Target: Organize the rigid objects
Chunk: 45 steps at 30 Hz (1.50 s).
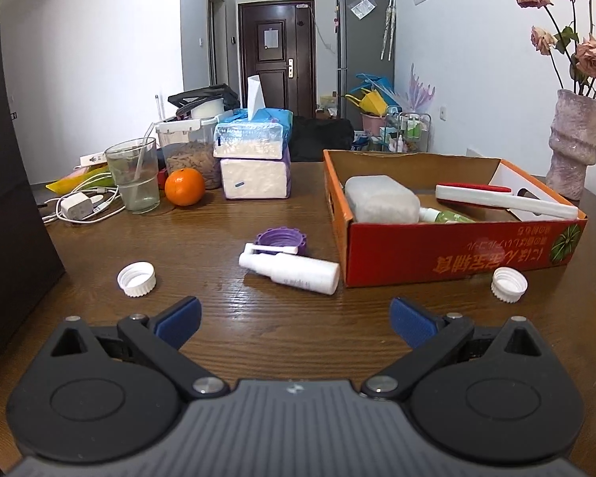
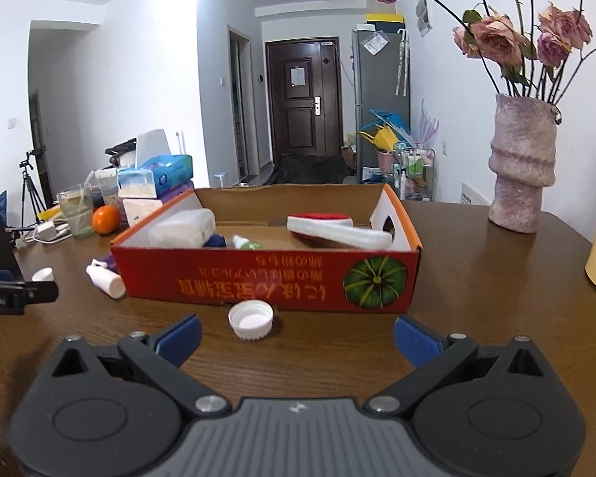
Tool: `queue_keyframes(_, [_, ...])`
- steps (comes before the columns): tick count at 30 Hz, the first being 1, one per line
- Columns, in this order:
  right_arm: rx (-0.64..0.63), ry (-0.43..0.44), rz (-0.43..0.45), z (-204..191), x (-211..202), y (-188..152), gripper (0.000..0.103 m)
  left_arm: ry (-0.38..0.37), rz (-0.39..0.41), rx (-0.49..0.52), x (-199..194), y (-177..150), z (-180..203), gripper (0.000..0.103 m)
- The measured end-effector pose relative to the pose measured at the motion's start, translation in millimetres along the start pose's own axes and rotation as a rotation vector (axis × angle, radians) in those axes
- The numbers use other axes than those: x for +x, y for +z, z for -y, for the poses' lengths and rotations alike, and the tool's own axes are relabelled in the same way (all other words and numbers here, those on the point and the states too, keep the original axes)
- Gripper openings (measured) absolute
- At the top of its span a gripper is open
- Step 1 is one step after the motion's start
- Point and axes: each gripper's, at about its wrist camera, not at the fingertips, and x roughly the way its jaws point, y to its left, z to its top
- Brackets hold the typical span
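both tools released: left tool faces the spray bottle; right tool faces a white cap

On the wooden table lie two white bottle caps, one to the left and one in front of the box, plus one purple cap and one white spray bottle lying on its side. There is one orange cardboard box; it holds one translucent case, one green spray bottle and one red-and-white lint brush. Further back stand one orange, one drinking glass, two stacked tissue packs, one white charger and one vase of roses.
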Motion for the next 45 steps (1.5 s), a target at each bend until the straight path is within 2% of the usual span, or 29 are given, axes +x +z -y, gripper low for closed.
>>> queue_keyframes(10, [-0.017,-0.043,0.002,-15,13,-14,0.103,-0.006,0.044,-0.021,-4,-9,-18,0.103])
queue_keyframes(19, [-0.067,-0.043,-0.046,-41,56,-8,0.101,-0.002,0.036,-0.059,-2,-8,-25,0.103])
queue_keyframes(25, [-0.08,-0.057,-0.066,-49,85,4,0.086,-0.008,0.013,-0.065,2,-10,-26,0.103])
queue_keyframes(28, [-0.084,-0.048,-0.096,-51,100,7,0.073,-0.007,0.007,-0.064,3,-11,-26,0.103])
queue_keyframes(29, [-0.086,-0.043,-0.108,-52,103,7,0.067,-0.008,0.005,-0.065,4,-11,-26,0.103])
queue_keyframes(32, [-0.086,-0.028,-0.141,-53,110,5,0.04,-0.01,0.002,-0.069,5,-11,-26,0.103])
queue_keyframes(41, [-0.016,-0.014,-0.046,-40,89,4,0.039,-0.006,-0.033,-0.078,15,-11,-28,0.103])
queue_keyframes(45, [0.011,-0.02,-0.013,-34,82,3,0.039,0.006,-0.031,-0.042,19,-5,-28,0.103])
